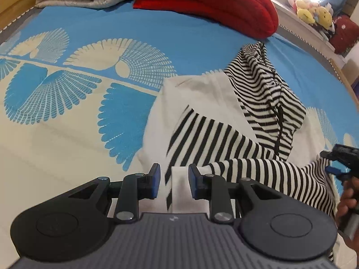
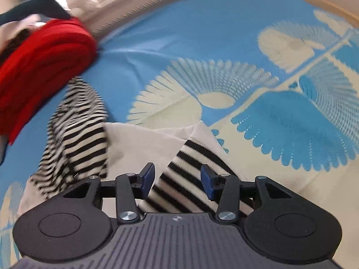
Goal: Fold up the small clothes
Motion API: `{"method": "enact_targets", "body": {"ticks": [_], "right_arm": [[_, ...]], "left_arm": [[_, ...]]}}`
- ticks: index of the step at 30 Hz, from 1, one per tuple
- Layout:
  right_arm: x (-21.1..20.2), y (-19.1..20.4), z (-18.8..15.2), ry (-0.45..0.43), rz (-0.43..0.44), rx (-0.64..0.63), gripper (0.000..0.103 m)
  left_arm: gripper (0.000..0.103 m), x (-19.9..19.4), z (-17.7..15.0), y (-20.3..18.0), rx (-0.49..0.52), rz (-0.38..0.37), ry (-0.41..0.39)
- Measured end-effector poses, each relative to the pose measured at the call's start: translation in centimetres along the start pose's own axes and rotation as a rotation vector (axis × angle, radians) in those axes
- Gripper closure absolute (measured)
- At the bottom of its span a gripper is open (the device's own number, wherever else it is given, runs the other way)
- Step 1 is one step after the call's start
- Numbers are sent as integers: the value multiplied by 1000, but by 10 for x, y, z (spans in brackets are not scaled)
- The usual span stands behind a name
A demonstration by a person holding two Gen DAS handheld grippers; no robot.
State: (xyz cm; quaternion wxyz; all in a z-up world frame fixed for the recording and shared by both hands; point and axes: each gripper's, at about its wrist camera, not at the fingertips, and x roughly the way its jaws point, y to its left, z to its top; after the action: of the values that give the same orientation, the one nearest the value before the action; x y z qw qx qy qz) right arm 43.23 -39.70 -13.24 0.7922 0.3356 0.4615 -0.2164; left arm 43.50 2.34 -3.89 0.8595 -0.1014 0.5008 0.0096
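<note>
1. The top (image 1: 258, 116), white with striped sleeves and hood, lies on the bed (image 1: 89, 35), its hood spread toward the red blanket (image 1: 213, 2). It is flat enough to fold where it lies.
2. Your left claw (image 1: 174, 179) hangs part open over a white cuff, pads either side without pressing. It holds nothing.
3. Your right claw (image 2: 177, 179) stands wider, straddling a striped sleeve (image 2: 190, 174). No pad touches it, so it grips nothing either.
4. Both claws point steeply down at the near edge of the top, likely so you can pinch two points and lift evenly.
5. Close on cloth only; the bedsheet sits right beneath and could come up too.
</note>
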Motion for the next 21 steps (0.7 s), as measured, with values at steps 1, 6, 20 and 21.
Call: {"method": "enact_targets", "body": {"ticks": [1,6,20,21], "right_arm": [[8,3,2,13,-28,8,56],[25,27,4,33,-204,-52,102],[-35,-30,27,-43,-55,129,65],[-50,-29,14,-44,-25,71,62]], "left_arm": [[73,-1,1,2,-6,-1,-2],[73,-6,5,7,-4,-13,-9],[67,-5,-3,9,99,-123,49],[67,-5,-3,9,96,-126,54]]}}
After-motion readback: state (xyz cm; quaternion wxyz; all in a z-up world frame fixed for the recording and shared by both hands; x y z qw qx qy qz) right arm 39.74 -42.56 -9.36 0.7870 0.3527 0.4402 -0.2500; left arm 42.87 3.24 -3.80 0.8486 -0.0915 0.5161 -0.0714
